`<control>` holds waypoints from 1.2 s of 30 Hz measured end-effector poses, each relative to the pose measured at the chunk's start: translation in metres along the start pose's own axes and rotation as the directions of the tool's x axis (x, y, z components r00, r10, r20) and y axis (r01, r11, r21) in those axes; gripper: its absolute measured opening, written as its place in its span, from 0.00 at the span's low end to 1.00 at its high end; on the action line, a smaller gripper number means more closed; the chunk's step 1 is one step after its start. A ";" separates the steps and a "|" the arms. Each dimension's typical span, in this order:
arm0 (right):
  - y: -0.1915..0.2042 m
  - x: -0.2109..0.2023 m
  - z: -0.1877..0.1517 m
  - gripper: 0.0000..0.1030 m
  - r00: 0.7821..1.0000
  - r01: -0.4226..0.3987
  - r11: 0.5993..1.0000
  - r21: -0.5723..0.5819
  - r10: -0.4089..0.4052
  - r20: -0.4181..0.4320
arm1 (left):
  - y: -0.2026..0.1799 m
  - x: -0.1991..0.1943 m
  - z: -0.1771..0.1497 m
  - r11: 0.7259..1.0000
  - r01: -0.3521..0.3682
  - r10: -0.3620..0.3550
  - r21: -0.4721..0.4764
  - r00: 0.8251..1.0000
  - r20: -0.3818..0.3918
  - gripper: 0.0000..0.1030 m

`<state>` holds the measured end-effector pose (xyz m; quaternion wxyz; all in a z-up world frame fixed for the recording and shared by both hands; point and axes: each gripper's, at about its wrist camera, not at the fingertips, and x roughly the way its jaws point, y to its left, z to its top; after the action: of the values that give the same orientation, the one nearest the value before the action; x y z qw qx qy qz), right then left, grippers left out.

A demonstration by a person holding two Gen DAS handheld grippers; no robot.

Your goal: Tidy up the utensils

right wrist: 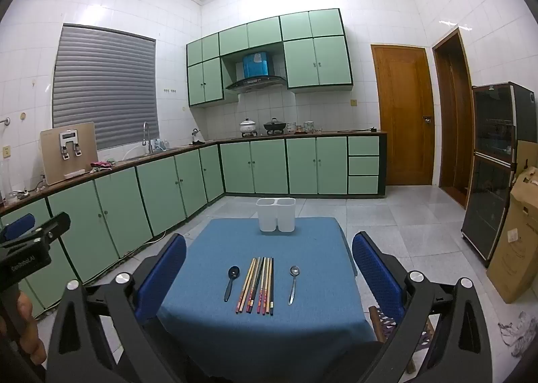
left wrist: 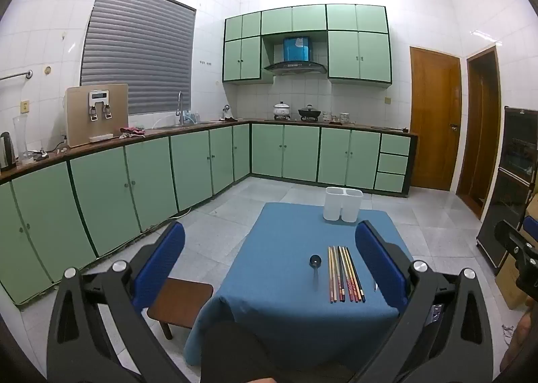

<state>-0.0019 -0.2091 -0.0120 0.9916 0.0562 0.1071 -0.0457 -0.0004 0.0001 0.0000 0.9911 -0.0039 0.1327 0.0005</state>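
Observation:
A small table with a blue cloth holds a white two-compartment holder at its far edge. Several chopsticks lie side by side near the front. A black spoon lies left of them, a metal spoon right of them; in the left wrist view only its tip shows beside the right finger. My left gripper and right gripper are open and empty, held above the table's near side.
A brown wooden stool stands left of the table. Green cabinets line the left and back walls. A dark cabinet and cardboard box stand at the right. The floor around is grey tile.

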 end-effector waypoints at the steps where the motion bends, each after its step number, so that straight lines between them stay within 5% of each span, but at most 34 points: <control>1: 0.000 0.000 0.000 0.94 1.000 0.000 1.000 0.000 0.000 -0.001 | 0.000 0.000 0.000 1.000 -0.001 0.001 0.005 1.000 0.000 0.95; 36: -0.005 0.004 0.001 0.94 1.000 0.008 1.000 0.009 -0.008 -0.008 | 0.006 0.003 -0.001 1.000 0.007 -0.007 0.010 1.000 -0.008 0.95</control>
<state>0.0015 -0.2145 -0.0125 0.9907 0.0606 0.1109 -0.0499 0.0018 0.0058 -0.0016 0.9906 0.0008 0.1367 -0.0037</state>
